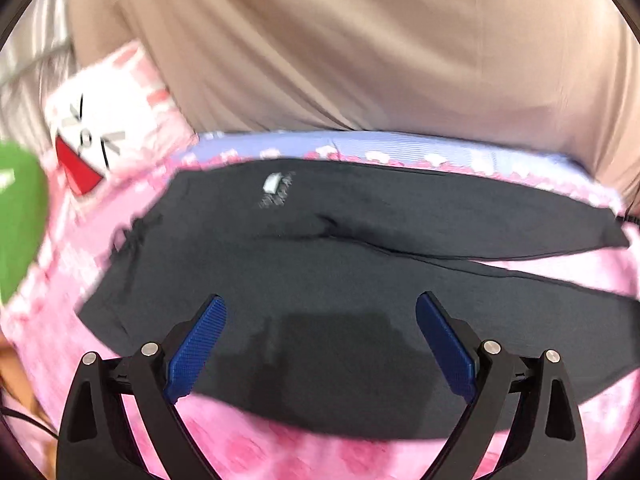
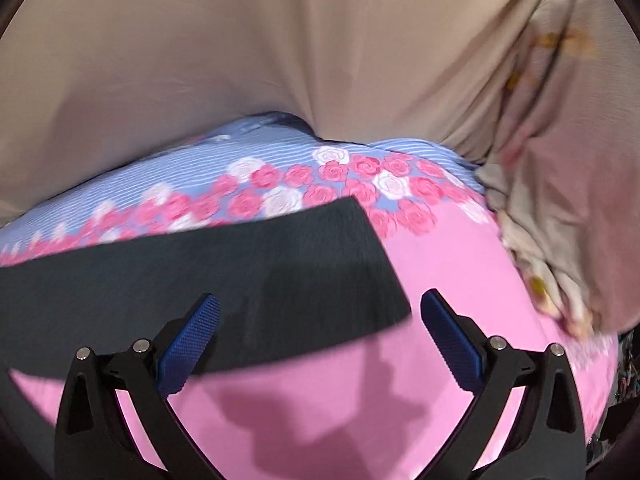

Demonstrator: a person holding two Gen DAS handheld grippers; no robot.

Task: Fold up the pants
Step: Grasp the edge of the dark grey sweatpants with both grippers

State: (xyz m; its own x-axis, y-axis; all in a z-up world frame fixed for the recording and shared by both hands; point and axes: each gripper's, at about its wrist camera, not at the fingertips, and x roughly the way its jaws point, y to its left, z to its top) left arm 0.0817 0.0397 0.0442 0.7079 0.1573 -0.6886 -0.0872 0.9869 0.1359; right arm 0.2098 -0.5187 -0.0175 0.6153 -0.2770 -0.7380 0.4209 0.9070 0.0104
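Dark grey pants (image 1: 340, 272) lie spread flat on a pink bed sheet (image 1: 304, 456), with a small white logo (image 1: 273, 183) near the waist. My left gripper (image 1: 320, 312) is open and empty, hovering over the waist and hip part. In the right wrist view one pant leg (image 2: 200, 272) runs in from the left and ends at a hem. My right gripper (image 2: 320, 312) is open and empty above that leg end, with its left finger (image 2: 188, 352) over the cloth and its right finger over the pink sheet (image 2: 460, 264).
A beige curtain (image 1: 360, 48) hangs behind the bed. A cartoon-print pillow (image 1: 100, 128) and a green object (image 1: 20, 220) lie at the left. A blue striped band with roses (image 2: 280, 184) crosses the sheet. A crumpled floral cloth (image 2: 552, 208) lies at the right.
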